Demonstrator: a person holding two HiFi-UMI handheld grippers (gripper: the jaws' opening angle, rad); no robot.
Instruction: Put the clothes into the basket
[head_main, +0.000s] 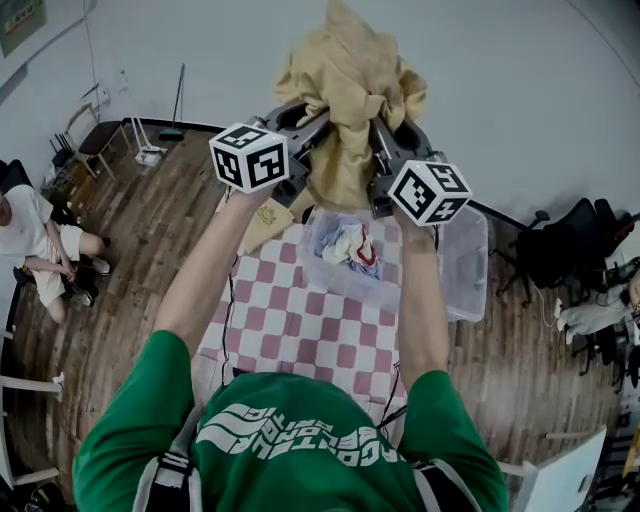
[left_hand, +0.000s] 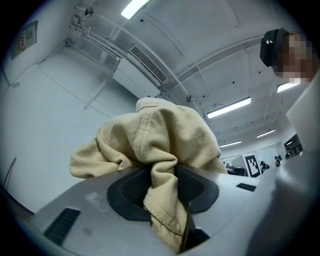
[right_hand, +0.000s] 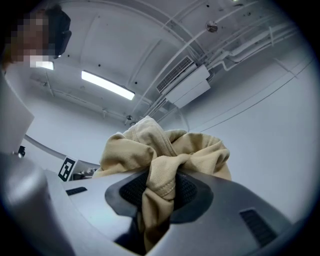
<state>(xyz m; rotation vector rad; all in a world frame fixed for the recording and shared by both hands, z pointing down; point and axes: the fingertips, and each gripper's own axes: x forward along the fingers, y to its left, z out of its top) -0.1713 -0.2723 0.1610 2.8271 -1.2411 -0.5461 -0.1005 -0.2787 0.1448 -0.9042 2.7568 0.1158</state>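
At the frame's top centre, my left gripper (head_main: 312, 128) and right gripper (head_main: 382, 135) both clamp the tan garment (head_main: 345, 80). Below, the basket (head_main: 380, 288) holds some clothes (head_main: 350, 245); this piece isn't in yet.

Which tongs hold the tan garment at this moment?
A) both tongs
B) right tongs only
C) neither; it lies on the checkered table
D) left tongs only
A: the tan garment is pinched in both the left tongs and the right tongs.
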